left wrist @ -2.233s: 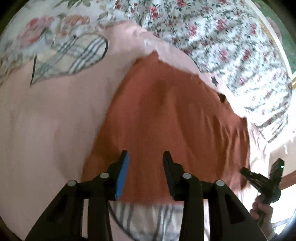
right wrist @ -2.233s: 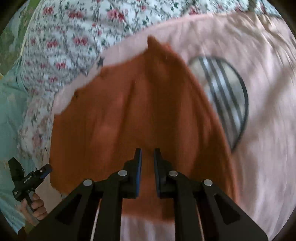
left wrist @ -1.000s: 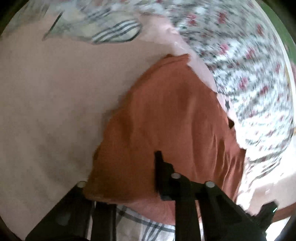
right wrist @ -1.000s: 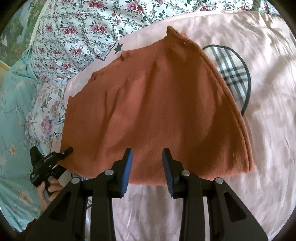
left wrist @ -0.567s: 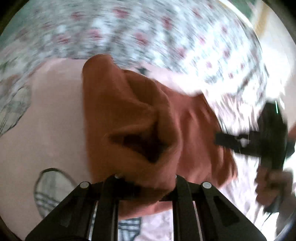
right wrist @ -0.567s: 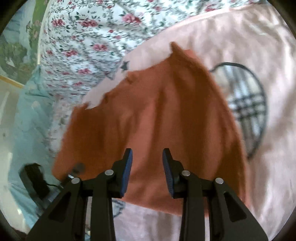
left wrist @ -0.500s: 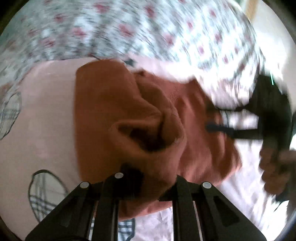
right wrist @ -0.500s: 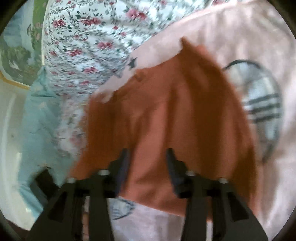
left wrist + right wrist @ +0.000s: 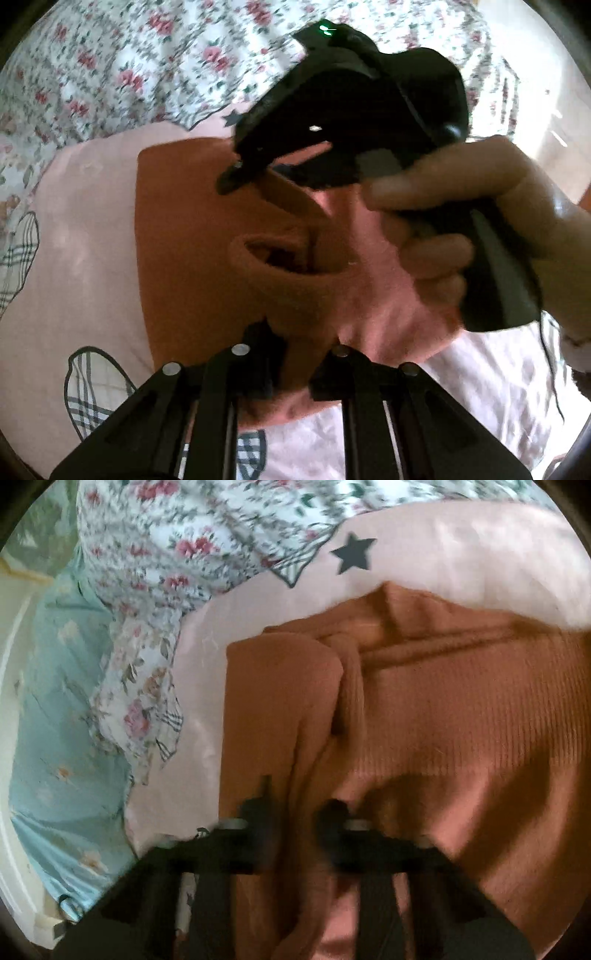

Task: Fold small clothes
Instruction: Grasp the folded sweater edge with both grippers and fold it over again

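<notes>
Cloth of one kind fills both views: a single rust-orange ribbed garment lies on a pink blanket on a bed, partly folded, one edge lifted over itself. Two hand-held grippers work it. The left hand-held gripper is clamped narrowly on a bunched fold of the garment at its near edge. The right hand-held gripper, blurred, has just been closing, and the fabric sits pinched between its two fingers. One hand grips its black handle. One dark star marks the blanket, beside one flowered quilt.
</notes>
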Motion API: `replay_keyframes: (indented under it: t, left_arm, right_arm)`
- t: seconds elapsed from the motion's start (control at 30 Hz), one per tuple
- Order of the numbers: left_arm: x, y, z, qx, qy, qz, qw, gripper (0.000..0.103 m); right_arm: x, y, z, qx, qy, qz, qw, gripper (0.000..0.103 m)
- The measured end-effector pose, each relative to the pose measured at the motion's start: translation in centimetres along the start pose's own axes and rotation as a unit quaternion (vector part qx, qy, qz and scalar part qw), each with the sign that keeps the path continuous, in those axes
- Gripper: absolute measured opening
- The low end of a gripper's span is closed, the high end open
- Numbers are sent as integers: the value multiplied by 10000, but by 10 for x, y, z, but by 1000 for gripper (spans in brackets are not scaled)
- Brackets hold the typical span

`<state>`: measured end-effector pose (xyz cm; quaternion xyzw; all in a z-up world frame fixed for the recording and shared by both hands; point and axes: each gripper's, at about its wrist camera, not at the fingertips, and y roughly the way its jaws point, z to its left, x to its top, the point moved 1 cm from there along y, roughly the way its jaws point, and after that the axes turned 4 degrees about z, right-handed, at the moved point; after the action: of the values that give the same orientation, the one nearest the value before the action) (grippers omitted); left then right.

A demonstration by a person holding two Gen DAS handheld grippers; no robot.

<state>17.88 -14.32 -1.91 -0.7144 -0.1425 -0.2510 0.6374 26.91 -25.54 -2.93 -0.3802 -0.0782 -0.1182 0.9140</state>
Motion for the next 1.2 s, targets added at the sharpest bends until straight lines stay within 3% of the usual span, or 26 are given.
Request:
replay_keyframes:
  t: [0.07, 0.2, 0.3, 0.4, 0.53, 0.67, 0.87, 1.03, 1.1, 1.13, 1.2]
  left_arm:
    - [5, -12, -8, -125, 104, -158, 9997, 9]
    - [21, -19, -39, -825, 256, -338, 9957, 10]
    - [30, 1, -66, -1285, 304, -253, 9909, 10]
    - [31, 33, -93, -1591, 349, 9, 9866, 9]
    - [29, 54, -115, -1707, 453, 248, 9840, 9]
    - [28, 61, -129, -1688, 559, 304, 9836, 9]
    - [19, 78, -124, -1699, 477, 630, 9823, 16]
    - [9, 56, -107, -1880, 496, 709, 9783, 36]
    - [1, 41, -89, -1918, 346, 692, 9784, 50]
    - [-4, 32, -82, -1911, 272, 666, 9789, 52]
    - [-11, 18, -59, -1825, 46, 610, 9813, 58]
  right_arm:
    - [-1, -25, 6, 171, -179, -248, 9994, 16]
    - [-13, -90, -5, 245, -459, -764, 9957, 16]
    - [-23, -116, -34, -87, -409, -858, 9954, 16]
    - [-33, -127, -84, -307, 25, -840, 9960, 16]
    - [-43, -128, -121, -414, 302, -815, 9954, 16]
    - [-45, -134, -127, -349, 288, -942, 9945, 16]
    - [-47, -121, -139, -626, 296, -784, 9945, 17]
    - [-63, -141, -136, -710, 466, -1052, 9908, 28]
    - [-73, -149, -134, -743, 560, -1143, 9891, 43]
    - [-77, -152, -134, -766, 586, -1190, 9882, 57]
    - [-89, -156, -132, -750, 607, -1272, 9872, 63]
